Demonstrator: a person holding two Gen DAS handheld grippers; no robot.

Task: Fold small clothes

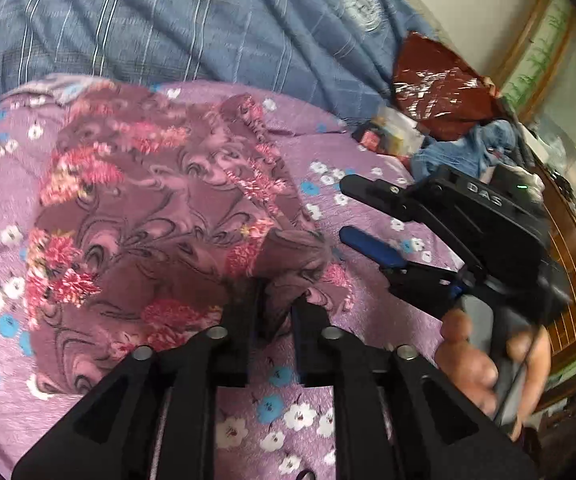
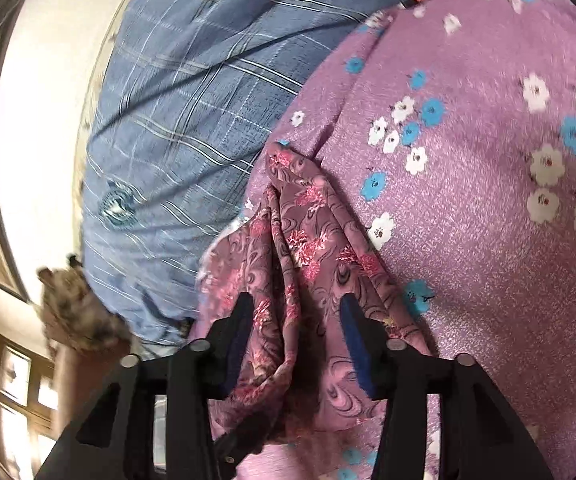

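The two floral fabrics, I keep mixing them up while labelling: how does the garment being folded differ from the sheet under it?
The garment is a darker mauve with pink-red flowers and dark swirls; the sheet is a lighter lilac with white and blue flowers. The garment is bunched in folds, while the sheet is spread out under it. Both are purple florals.

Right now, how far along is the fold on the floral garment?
Done: the floral garment lies partly doubled over on the purple bedsheet.
In hand: a bunched corner sits between the left gripper fingers; whether it is pinched is unclear. The right gripper is open, with cloth between its fingers.
Left: flatten and finish; the garment is still rumpled.
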